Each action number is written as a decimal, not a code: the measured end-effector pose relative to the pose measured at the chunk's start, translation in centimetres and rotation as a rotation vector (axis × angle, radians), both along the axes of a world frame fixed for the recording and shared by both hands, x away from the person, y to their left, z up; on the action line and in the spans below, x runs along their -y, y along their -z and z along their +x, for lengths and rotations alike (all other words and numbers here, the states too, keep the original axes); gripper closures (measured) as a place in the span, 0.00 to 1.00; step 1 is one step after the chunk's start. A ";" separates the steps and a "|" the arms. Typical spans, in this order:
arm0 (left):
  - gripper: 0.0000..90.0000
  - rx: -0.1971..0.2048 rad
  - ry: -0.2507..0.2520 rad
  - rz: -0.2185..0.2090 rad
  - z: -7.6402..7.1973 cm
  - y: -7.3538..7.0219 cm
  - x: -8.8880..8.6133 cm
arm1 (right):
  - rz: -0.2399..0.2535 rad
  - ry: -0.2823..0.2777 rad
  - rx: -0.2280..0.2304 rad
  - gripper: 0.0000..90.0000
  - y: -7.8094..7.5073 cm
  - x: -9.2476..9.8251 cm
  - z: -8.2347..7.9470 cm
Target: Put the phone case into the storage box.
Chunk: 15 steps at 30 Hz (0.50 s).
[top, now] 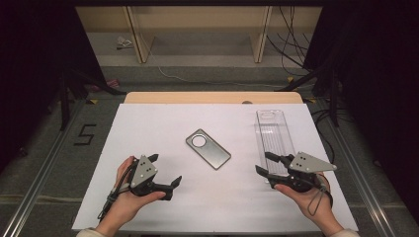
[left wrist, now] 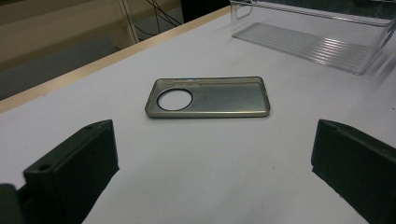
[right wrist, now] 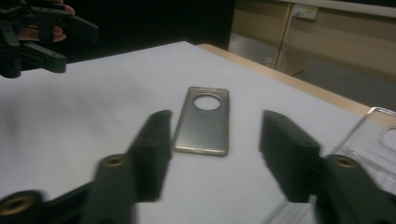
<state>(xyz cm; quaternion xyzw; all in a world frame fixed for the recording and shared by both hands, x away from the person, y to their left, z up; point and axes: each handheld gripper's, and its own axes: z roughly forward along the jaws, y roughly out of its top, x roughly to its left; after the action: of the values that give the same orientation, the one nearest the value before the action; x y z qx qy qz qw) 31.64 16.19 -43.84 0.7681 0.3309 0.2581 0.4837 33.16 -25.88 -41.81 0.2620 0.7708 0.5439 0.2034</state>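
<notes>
Phone case [top: 208, 148] lies flat mid-table on the white sheet [top: 148, 123], inside face up, camera cutout toward the far-left corner, long axis diagonal; nothing touching it. Clear plastic box [top: 274, 133] sits along the right edge, long side running front to back, open and empty as far as I can see; likely the destination, hence parked within the right hand's reach. Left gripper [top: 164, 171] near the front-left, jaws spread wide with nothing between them; its own camera frames the case square between the jaws, so it looks lined up for an approach. Right gripper [top: 263, 163] at the box's near end, jaws roughly half apart, also empty; it points toward the case, probably staged to assist or take a handover.
</notes>
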 end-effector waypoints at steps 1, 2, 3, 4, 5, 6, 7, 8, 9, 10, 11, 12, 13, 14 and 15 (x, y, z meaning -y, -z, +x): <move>0.00 0.001 -0.003 0.001 0.0 0.0 0.0 | -0.007 -0.001 -0.015 0.68 -0.1 -0.3 0.2; 0.01 0.001 -0.003 0.002 0.0 0.0 0.0 | -0.018 -0.005 -0.026 0.74 -0.1 -0.7 0.5; 0.01 0.001 -0.004 0.004 0.0 0.0 0.0 | -0.043 0.006 -0.048 0.86 -0.2 -1.6 1.1; 0.01 0.001 -0.004 0.004 0.0 0.0 0.0 | -0.043 0.006 -0.048 0.86 -0.2 -1.6 1.1; 0.01 0.000 -0.005 0.003 0.0 0.0 0.0 | -0.059 0.014 -0.052 0.92 -0.2 -1.9 1.3; 0.01 0.000 -0.006 0.000 0.0 0.0 0.0 | -0.074 0.007 -0.065 0.97 -0.3 -2.6 1.8; 0.01 0.000 -0.008 -0.001 0.0 0.1 0.0 | -0.115 0.034 -0.085 1.00 -0.4 -3.8 2.6; 0.01 0.000 -0.007 -0.001 0.0 0.1 0.0 | -0.115 0.034 -0.085 1.00 -0.4 -3.8 2.6; 0.01 -0.001 -0.008 -0.002 0.0 0.1 -0.1 | -0.112 0.035 -0.102 1.00 -0.3 -4.2 2.9; 0.01 -0.002 -0.008 0.000 0.0 0.0 -0.1 | -0.118 0.042 -0.123 1.00 -0.3 -5.0 3.6; 0.01 -0.001 -0.009 -0.001 0.0 0.0 -0.1 | -0.135 0.055 -0.154 1.00 0.0 -6.2 4.7; 0.01 -0.001 -0.008 -0.001 0.0 0.0 -0.1 | -0.134 0.060 -0.172 1.00 0.2 -6.8 5.3; 0.01 0.000 -0.007 -0.001 0.0 0.0 -0.1 | -0.134 0.060 -0.172 1.00 0.2 -6.8 5.3; 0.01 0.000 -0.006 0.000 0.0 0.0 -0.1 | -0.161 0.080 -0.194 1.00 0.6 -7.9 6.4; 0.01 -0.001 -0.007 -0.001 0.0 0.1 -0.1 | -0.165 0.087 -0.207 1.00 0.8 -8.3 6.8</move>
<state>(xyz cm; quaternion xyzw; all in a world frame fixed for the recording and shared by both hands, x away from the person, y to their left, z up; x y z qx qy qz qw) 31.65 16.30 -43.90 0.7670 0.3338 0.2592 0.4829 39.99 -17.53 -42.62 0.3322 0.8177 0.4394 0.1668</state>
